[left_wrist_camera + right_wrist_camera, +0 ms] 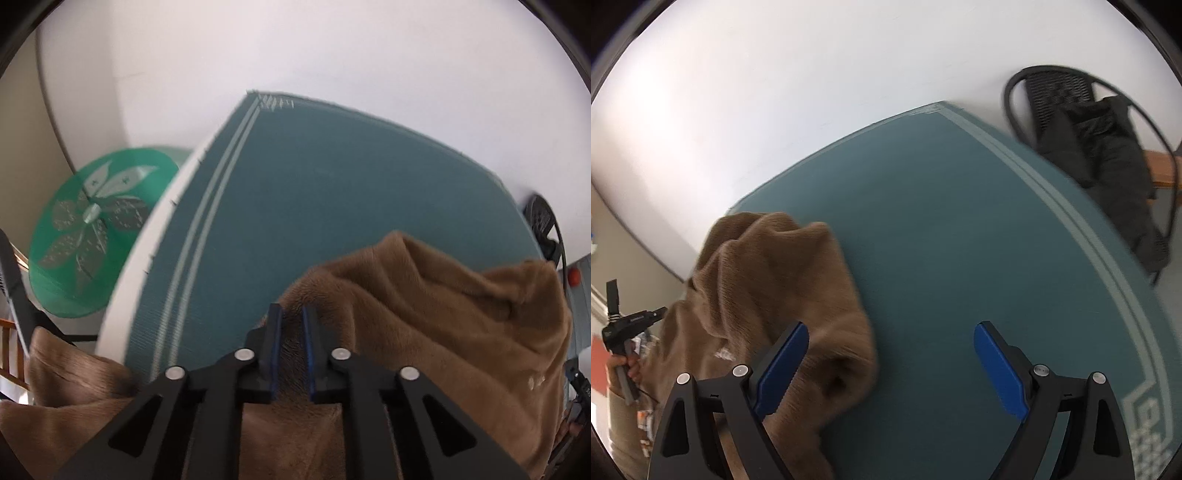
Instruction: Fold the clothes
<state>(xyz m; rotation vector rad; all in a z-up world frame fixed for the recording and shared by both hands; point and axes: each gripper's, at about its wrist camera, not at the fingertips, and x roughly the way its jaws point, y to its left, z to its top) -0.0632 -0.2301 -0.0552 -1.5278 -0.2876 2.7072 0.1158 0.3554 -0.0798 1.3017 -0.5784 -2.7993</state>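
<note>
Left claw, fingers nearly together, pinches a ridge of the brown garment; its fleece rises in a loose heap right of the fingers and drapes below them. Right claw stands wide apart, gripping nothing; its left blue pad overlaps the garment's edge, its right pad hangs over bare mat. Under the garment lies a teal mat with pale border stripes, spread on a white counter. Left of the counter stands a green disc with a leaf pattern. Beyond the mat's far right corner, a black chair carries dark clothing. A hand at the far left holds the other claw's handle.
</note>
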